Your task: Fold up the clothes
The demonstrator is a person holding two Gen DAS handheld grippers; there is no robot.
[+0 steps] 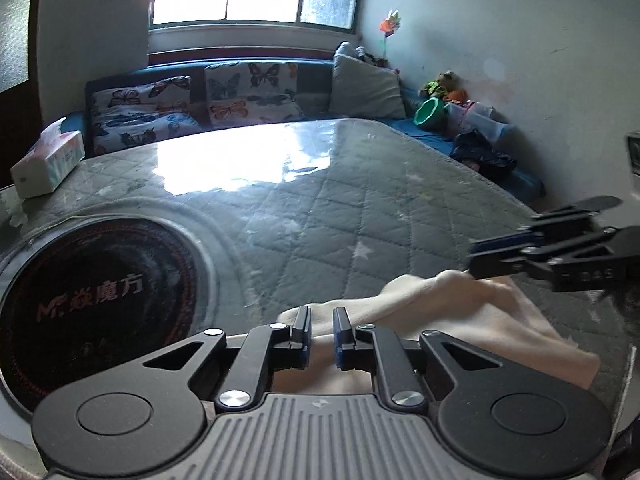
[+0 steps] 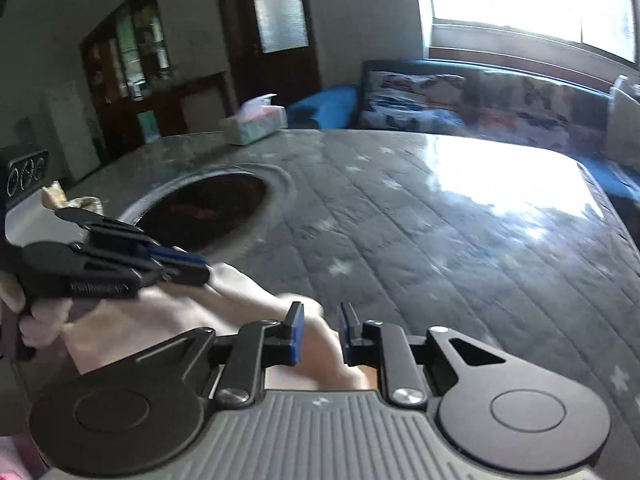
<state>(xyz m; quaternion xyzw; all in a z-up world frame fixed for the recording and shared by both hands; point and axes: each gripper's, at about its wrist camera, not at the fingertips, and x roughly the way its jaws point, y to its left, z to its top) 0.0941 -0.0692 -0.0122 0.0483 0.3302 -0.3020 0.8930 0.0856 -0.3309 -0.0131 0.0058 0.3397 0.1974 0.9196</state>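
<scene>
1. The cloth (image 1: 460, 320) is lying on the table (image 1: 320, 208), right under and just past both sets of jaws. It is pale, soft and bunched up, with bumps and folds in it.

2. The left gripper (image 1: 322, 330) is hanging over the cloth's near part. Its jaws are standing a little apart, and nothing is sitting between them (only cloth is showing through the gap, lower down).

3. The right gripper (image 2: 322, 330) is hanging over the other end of the cloth. Its jaws are also standing a little apart. The cloth is showing through the gap, but I cannot tell if the pads are touching it.

4. The cloth is running long from one gripper to the other, side to side in front of the person. From the left jaws it is stretching off to the right; from the right jaws it is stretching off to the left. So each gripper is sitting near its own end, and neither one is much nearer.

5. Past the jaws, the table is lying wide and bare, so there is lots of room to spread or flip the cloth forward.

6. A dark round plate (image 1: 100, 300) is sitting in the table, to the left of the left jaws (close to the cloth's end). A tissue box (image 1: 48, 160) is sitting far off at the back left.

7. I cannot tell how many folds are already in the cloth.
</scene>
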